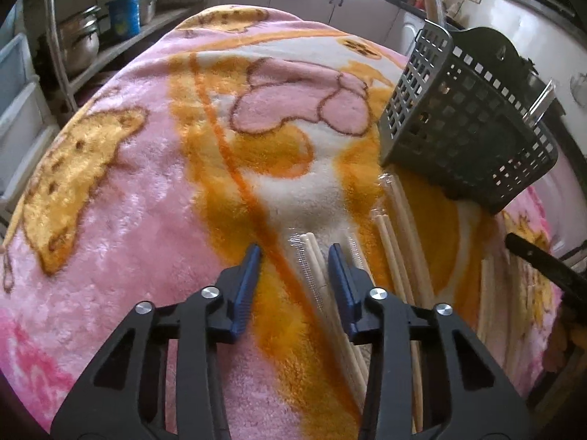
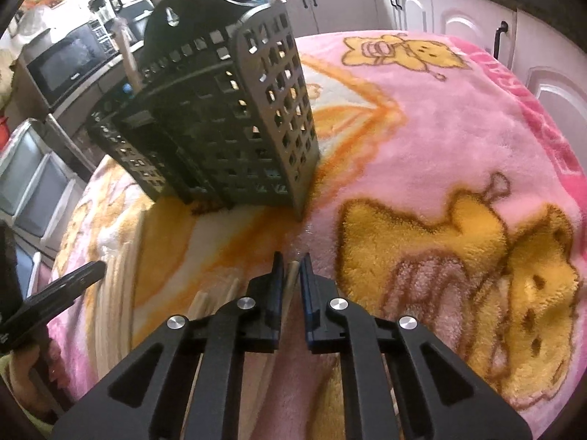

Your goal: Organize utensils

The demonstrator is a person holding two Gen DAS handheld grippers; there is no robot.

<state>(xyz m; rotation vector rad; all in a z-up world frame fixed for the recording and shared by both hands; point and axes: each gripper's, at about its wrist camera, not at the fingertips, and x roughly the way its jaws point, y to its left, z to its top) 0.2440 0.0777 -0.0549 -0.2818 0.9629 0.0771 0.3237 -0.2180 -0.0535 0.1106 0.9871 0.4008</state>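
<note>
In the left wrist view my left gripper [image 1: 294,255] stands open over the blanket. A pair of pale chopsticks in a clear wrapper [image 1: 310,256] lies between its blue pads, which do not press on it. More wrapped chopsticks [image 1: 398,253] lie just to the right. My right gripper [image 2: 291,266] is shut on a pale chopstick [image 2: 292,278], its pads nearly together. A dark grey perforated utensil basket [image 1: 469,117] [image 2: 227,117] stands behind both grippers, with a wrapped stick [image 1: 539,102] poking out of its top.
A fluffy pink and orange blanket [image 1: 128,183] [image 2: 440,128] covers the table. Loose chopsticks [image 2: 113,293] lie at its left side. Part of the other gripper's black body [image 2: 62,293] [image 1: 543,264] shows at each frame's edge. Kitchen cabinets [image 2: 458,18] and a shelf with pots [image 1: 84,36] surround the table.
</note>
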